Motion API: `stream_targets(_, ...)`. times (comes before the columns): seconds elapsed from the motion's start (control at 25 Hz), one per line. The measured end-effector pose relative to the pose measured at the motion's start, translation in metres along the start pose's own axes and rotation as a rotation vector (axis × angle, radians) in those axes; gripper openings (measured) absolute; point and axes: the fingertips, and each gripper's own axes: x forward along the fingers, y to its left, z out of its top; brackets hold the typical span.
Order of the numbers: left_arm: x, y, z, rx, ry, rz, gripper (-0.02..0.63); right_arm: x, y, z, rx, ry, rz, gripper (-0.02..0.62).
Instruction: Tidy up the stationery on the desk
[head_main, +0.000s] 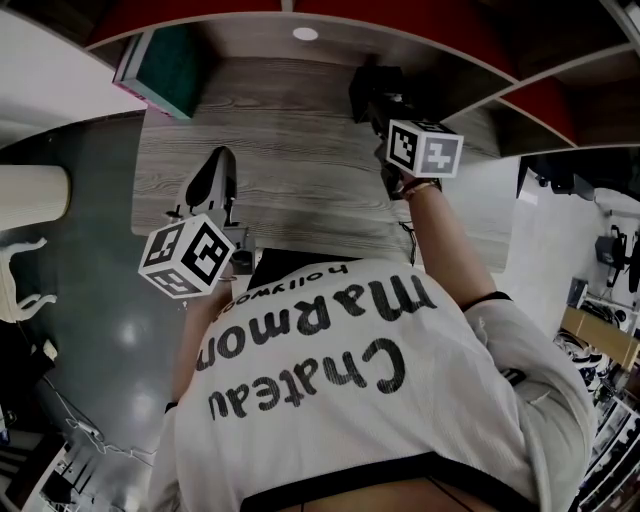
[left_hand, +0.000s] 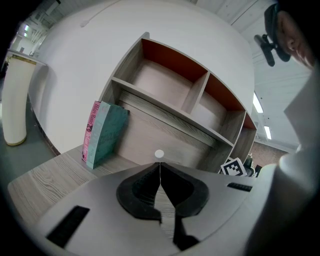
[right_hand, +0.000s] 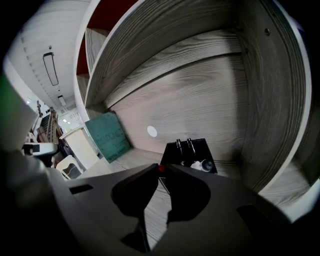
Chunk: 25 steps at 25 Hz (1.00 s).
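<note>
**Fig. Pen held at the holder's mouth**

R. gripper (right_hand: 161, 171) is clamped on a thin red-tipped pen (right_hand: 162, 168) (prob. a pen; only its end shows). It sits just in front of the black pen holder (right_hand: 197, 150) at the back right of the desk (head_main: 280, 170). It is angled down, presumably so the pen can drop in beside those standing there. L. gripper (left_hand: 160, 167) has its jaws together w/ nothing between, over the desk's near edge, apparently idle. Teal book (left_hand: 105, 132) leans at the shelf's left side, well apart.
</note>
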Motion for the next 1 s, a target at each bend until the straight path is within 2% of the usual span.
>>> stream_targets(0.52,-0.02,0.033,0.005,-0.008,0.023,-0.011,0.017,-0.002,-0.001,0.003,0.032,-0.024,-0.105,0.06)
stream_targets(0.76,-0.026,0.043,0.023,0.029,0.026,-0.073,0.017,-0.005,0.002,-0.003,0.133,-0.044,-0.151,0.089)
stream_targets(1.0,-0.034,0.059,0.033,0.062,0.044,-0.136,0.017,-0.011,0.027,-0.043,0.244,-0.023,-0.181,0.092)
